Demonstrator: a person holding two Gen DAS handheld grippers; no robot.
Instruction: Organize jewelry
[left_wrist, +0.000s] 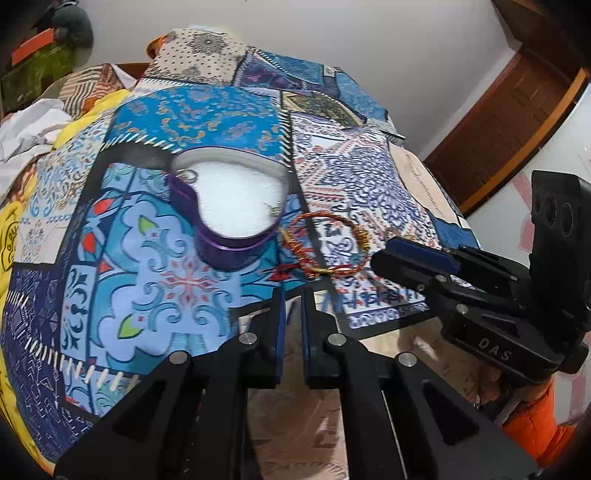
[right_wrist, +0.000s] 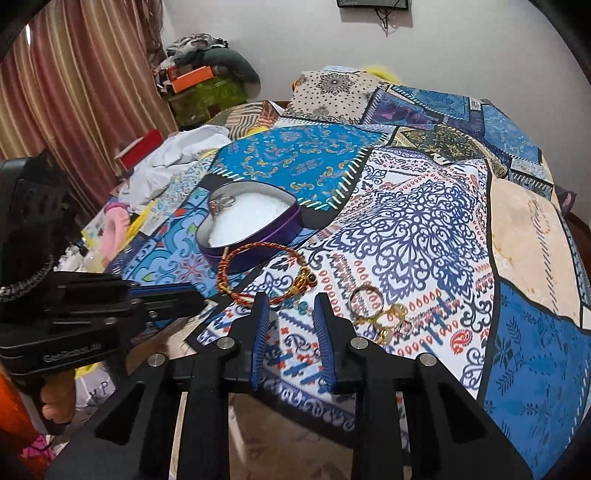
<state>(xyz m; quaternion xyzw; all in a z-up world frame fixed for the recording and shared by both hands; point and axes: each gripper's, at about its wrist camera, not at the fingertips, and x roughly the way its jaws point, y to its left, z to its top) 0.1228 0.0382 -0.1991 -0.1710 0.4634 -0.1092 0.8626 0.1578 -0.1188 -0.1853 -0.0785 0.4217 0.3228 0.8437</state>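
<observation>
While your left gripper hangs low over the near edge of the patchwork cloth, its blue-lined fingers stand close together with only a narrow gap and nothing between them. Your right gripper is levelled over the same edge, fingers parted somewhat wider, also empty; in the left view it reaches in from the right, tips just beside the bangle. The red-and-gold bangle lies flat on the cloth just beyond both sets of tips, leaning against the purple heart-shaped tin. The tin is open, padded in white, with a ring lying at its far left lobe.

Only the right view shows the cluster of gold rings on the cloth just right of your right fingertips; the left view hides most of them behind the right gripper. The left view alone shows a small silvery piece at the tin's right rim, too small to identify.
</observation>
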